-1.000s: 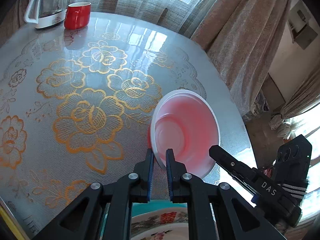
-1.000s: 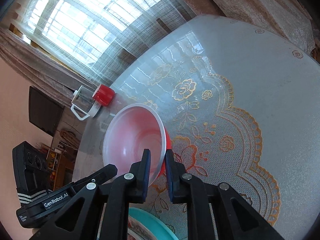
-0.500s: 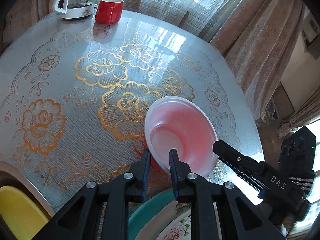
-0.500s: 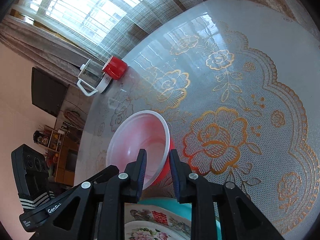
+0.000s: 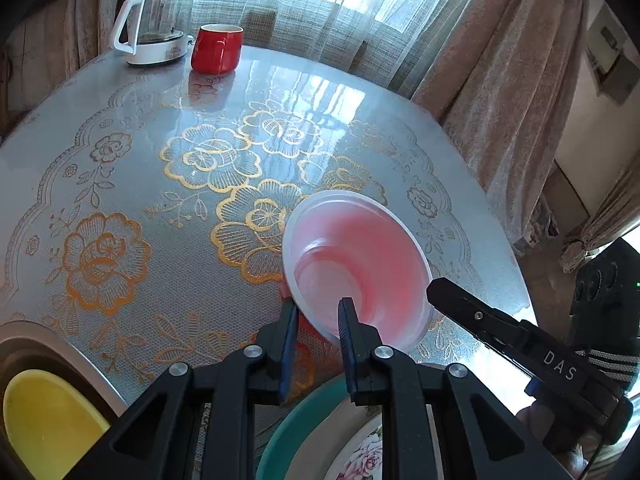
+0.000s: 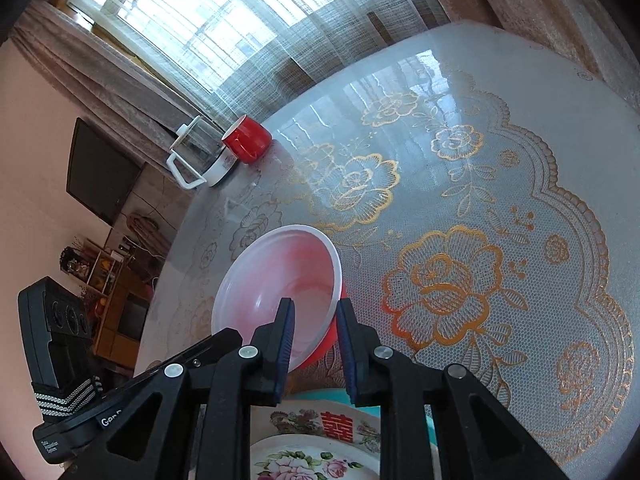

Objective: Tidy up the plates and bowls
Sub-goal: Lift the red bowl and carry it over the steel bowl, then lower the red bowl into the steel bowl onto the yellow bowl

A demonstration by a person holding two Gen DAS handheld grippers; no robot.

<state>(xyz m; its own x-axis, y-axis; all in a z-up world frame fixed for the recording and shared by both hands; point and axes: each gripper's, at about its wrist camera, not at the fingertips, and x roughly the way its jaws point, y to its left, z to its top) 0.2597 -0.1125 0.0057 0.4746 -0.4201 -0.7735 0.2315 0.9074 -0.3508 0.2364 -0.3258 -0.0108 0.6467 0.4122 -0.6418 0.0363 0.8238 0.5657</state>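
Table (image 5: 280, 92): covered in glossy clear plastic sheet – window glare on it – over lace-patterned cloth with gold flower outlines. Bowl (image 5: 356, 264): thin smooth plastic, red outside, whitish-pink inside, slight sheen. Mug (image 5: 217, 49): glossy red glaze, looks ceramic. Kettle (image 5: 154, 26): clear glass body, white plastic handle and base. Left gripper (image 5: 316, 316) and right gripper (image 6: 314, 318): matt black plastic fingers, bright metal rivets, ribbed blue pads – rubbery look. Plate (image 6: 316, 444): glossy, printed flowers, teal rim; ceramic or melamine, cannot tell. Yellow dish (image 5: 44, 420): smooth, dull sheen. Curtains (image 5: 500, 80): sheer woven net at the window, heavier matt cloth beside.
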